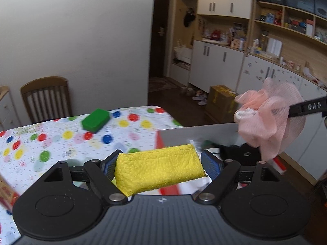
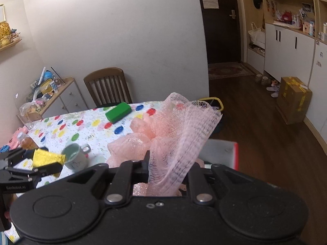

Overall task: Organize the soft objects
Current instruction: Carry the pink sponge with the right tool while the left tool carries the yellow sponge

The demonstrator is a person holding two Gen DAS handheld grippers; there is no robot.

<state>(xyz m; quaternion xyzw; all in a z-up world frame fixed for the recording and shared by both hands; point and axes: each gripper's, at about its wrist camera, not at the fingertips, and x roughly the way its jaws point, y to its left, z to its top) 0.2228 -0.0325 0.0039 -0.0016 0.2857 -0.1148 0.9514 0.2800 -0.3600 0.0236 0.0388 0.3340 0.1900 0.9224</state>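
My left gripper [image 1: 159,164] is shut on a yellow sponge [image 1: 158,168] and holds it in the air above the table's near edge; it also shows at the left of the right wrist view [image 2: 46,159]. My right gripper [image 2: 161,163] is shut on a pink mesh bath pouf [image 2: 163,134], which hides its fingertips; the pouf also shows at the right of the left wrist view [image 1: 271,118]. A green sponge [image 1: 96,120] lies on the far part of the dotted tablecloth [image 1: 51,143], and also shows in the right wrist view [image 2: 118,112].
A grey box with red sides [image 1: 204,132] stands below the grippers at the table's right end. A green mug [image 2: 76,159] and a bottle [image 2: 26,141] stand on the table. A wooden chair [image 2: 108,87] is behind it. A cardboard box [image 2: 294,100] sits on the floor.
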